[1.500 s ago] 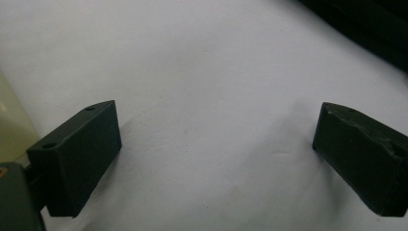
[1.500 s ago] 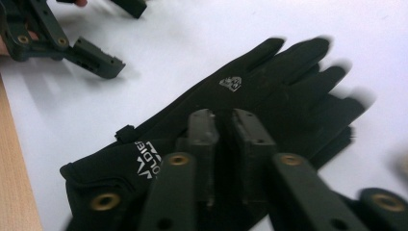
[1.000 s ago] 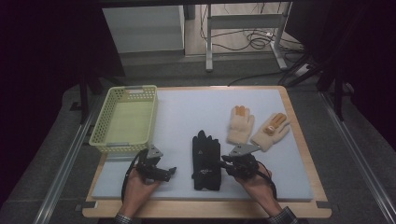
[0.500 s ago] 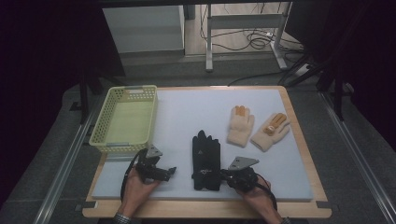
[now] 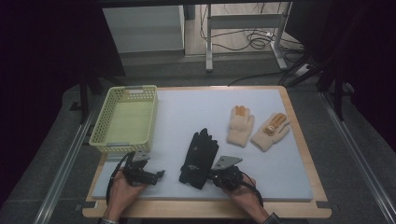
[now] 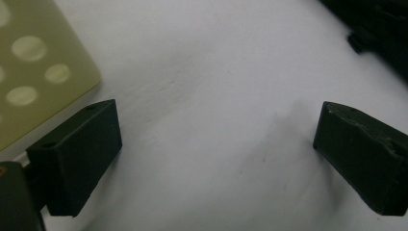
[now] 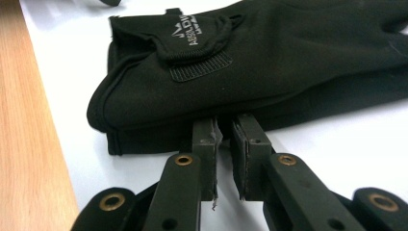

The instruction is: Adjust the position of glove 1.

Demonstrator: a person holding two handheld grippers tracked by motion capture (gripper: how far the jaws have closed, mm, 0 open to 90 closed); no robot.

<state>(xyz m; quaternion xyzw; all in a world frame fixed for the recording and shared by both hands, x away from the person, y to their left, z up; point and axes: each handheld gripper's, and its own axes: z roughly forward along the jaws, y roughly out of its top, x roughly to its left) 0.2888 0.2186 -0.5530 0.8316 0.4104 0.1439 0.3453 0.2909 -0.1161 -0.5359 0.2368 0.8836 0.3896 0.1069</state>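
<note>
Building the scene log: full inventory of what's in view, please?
Basket: 1, pale yellow, table's left side.
Black gloves: stacked pair, black, near centre.
Cream gloves: 2, cream with orange fingertips, right side, second one beside the first.
Mat: 1, white, covering the wooden table.
Left gripper: 1, black, jaws wide open over bare mat, near the basket.
Right gripper: 1, black, jaws nearly together at the black gloves' cuff edge.
</note>
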